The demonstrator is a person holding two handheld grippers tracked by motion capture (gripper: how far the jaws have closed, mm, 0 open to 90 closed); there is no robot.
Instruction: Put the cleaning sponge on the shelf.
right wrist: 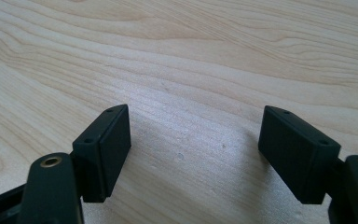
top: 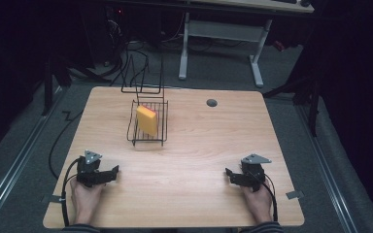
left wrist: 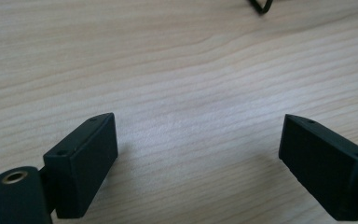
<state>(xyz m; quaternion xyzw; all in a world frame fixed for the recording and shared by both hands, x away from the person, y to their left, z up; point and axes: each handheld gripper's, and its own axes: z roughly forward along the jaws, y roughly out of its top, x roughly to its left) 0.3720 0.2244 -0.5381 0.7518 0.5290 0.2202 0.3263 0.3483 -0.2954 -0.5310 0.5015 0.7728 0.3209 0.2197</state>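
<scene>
— Nearest the camera, what was there?

— Two hands at the near edge of the table (top: pixel 189 160), each holding one gripper. At the near left, the left hand (top: pixel 85 196) held the left gripper (top: pixel 110 174), its jaws spread wide with nothing between them. At the near right, the right hand (top: pixel 258 199) held the right gripper (top: pixel 229 174), jaws also wide and empty.

— And the surface, the room?

— One light wooden tabletop with pale grain and a single small grey disc (top: pixel 211 102) set in it at the far right. Grey carpet lay around it in a dark room. Beyond the far edge stood a white-legged desk (top: pixel 223 34), with black cables (top: pixel 116 53) on the floor to its left.

— What was on the table?

— One black wire rack (top: pixel 148 124), far of centre and slightly left, well apart from both grippers. One yellow block (top: pixel 147 120) leaned tilted inside it, with a red edge at its top.

— Did the gripper views add anything?

— The left gripper view showed bare wood between the jaws and a corner of black wire (left wrist: pixel 261 5) at its top edge. The right gripper view showed only wood grain between its jaws. The high view alone gave the rack, block and room.
</scene>
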